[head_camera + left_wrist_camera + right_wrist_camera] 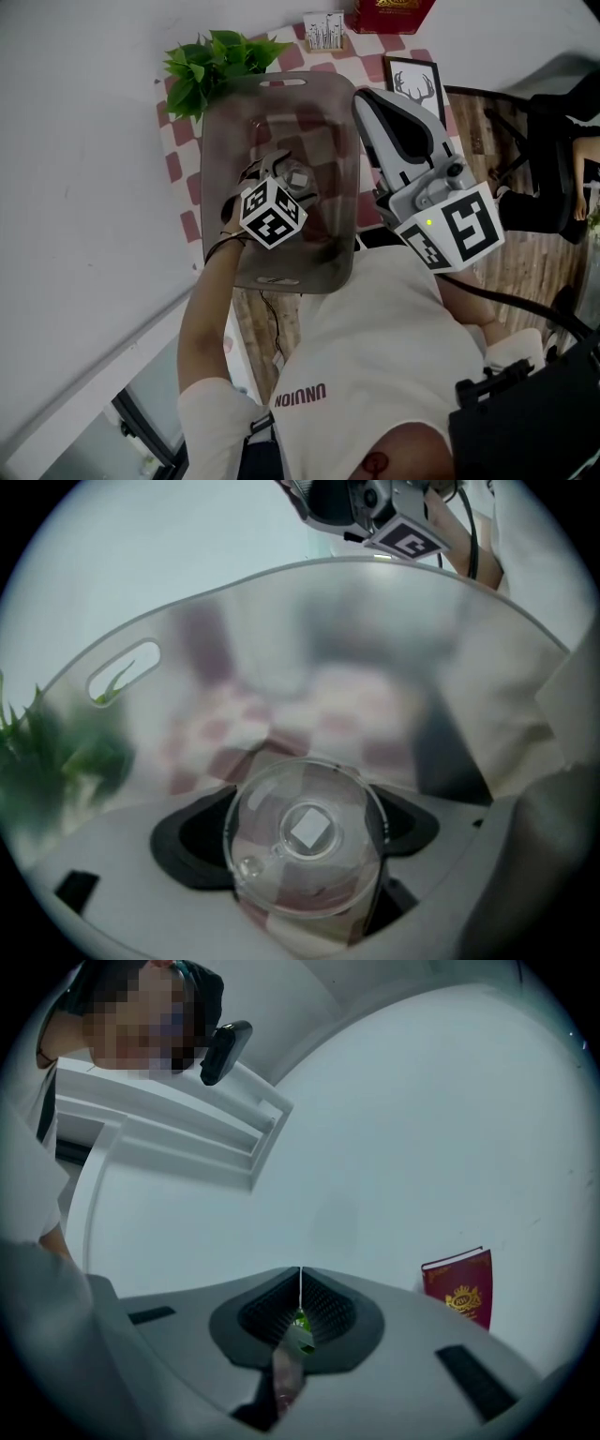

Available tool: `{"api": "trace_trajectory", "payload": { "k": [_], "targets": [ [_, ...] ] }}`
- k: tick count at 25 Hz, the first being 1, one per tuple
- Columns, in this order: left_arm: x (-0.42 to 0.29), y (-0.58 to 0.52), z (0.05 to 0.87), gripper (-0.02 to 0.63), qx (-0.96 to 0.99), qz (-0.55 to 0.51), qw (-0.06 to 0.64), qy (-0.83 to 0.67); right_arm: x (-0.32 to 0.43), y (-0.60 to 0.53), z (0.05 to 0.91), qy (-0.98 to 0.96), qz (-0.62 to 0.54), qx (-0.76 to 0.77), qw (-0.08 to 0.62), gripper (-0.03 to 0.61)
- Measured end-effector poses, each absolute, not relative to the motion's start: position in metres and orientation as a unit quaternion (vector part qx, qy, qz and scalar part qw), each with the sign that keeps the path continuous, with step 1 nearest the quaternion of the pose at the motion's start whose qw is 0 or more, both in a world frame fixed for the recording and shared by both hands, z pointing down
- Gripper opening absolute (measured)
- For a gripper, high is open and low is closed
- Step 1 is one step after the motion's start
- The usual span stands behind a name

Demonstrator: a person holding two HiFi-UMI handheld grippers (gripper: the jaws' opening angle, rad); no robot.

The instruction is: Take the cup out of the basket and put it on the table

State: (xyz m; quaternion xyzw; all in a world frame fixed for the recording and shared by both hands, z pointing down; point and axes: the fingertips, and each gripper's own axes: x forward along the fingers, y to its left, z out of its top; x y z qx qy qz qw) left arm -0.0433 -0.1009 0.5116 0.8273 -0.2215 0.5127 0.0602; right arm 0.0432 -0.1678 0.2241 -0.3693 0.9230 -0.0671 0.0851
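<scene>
Head view: smoky translucent plastic basket [225, 131] with slot handles sits on the table [370, 61], which has a red-and-white checked cloth. A green leafy plant [211, 61] is at the basket's far left corner. The left gripper [289, 183] reaches straight down into the middle of the basket, and the right gripper [370, 103] is raised just right of the basket, outside it, pointing far. Left gripper view: looks down the jaws into a clear round glass cup [305, 834], upright with its mouth to the camera, so its long axis runs along the gripper's own. The jaws stand either side of the cup with dark pads [187, 836] against its wall left and right, which reads as clamped on it. The cup is inside the basket and the only thing seen in there, with the basket wall rising behind it; can't tell if its base is off the basket floor. Right gripper view: jaws pressed together with nothing between them, aimed at a white wall, dark red book [459, 1288] low right. Judgement: the left gripper has the cup, so the next move looks like a straight lift clear of the rim, then across to bare cloth; smooth glass could slip in the pads
</scene>
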Motion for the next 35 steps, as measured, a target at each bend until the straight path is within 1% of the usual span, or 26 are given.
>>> {"api": "trace_trajectory", "payload": {
  "k": [9, 35],
  "targets": [
    [-0.045, -0.11, 0.469, 0.442, 0.835, 0.468, 0.052, -0.285, 0.035, -0.165, 0.221, 0.927, -0.071, -0.357, 0.093, 0.018],
    [-0.056, -0.11, 0.339, 0.442, 0.827, 0.368, -0.034, -0.423, 0.011, -0.153, 0.216, 0.94, -0.073, -0.316, 0.106, 0.018]
  ]
}}
